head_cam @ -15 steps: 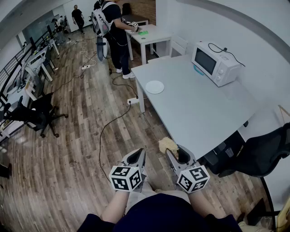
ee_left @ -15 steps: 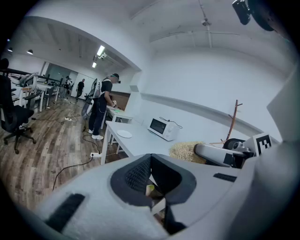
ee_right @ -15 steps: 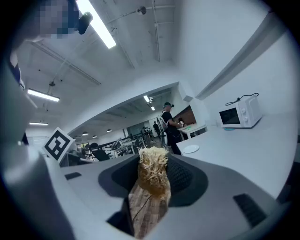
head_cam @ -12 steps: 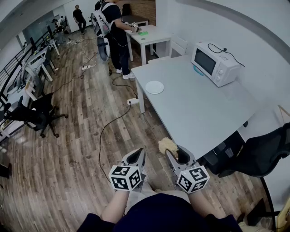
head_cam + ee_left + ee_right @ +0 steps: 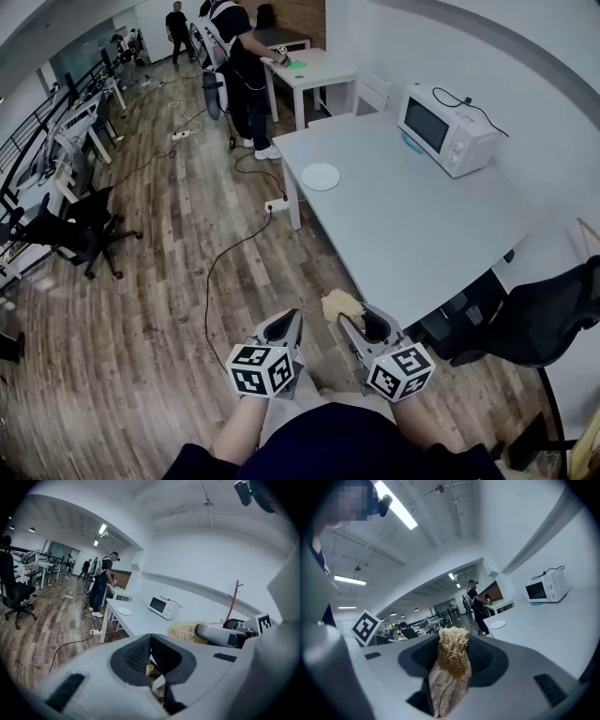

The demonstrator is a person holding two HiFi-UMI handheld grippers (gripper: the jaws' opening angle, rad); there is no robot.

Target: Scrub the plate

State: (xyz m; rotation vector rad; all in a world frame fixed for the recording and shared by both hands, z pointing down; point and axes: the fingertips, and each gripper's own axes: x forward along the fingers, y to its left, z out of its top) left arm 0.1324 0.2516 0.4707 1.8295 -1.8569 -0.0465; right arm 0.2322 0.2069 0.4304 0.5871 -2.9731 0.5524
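A white plate (image 5: 321, 177) lies near the far end of the grey table (image 5: 403, 225), well ahead of both grippers; it also shows in the left gripper view (image 5: 123, 611) and the right gripper view (image 5: 498, 624). My right gripper (image 5: 352, 319) is shut on a straw-coloured scrubber (image 5: 339, 305), whose frayed tuft sticks out past the jaws (image 5: 452, 651). My left gripper (image 5: 286, 321) is held beside it, shut, with nothing between its jaws (image 5: 151, 639). Both hover over the wooden floor, short of the table's near corner.
A white microwave (image 5: 445, 129) stands at the table's right side. A black chair (image 5: 553, 319) sits at the right. A cable (image 5: 225, 272) runs across the floor, and an office chair (image 5: 80, 234) stands at the left. A person (image 5: 239, 56) works at a white table beyond.
The right gripper with the scrubber has edged slightly left. A person far back in the room has walked on. The left gripper holds its place.
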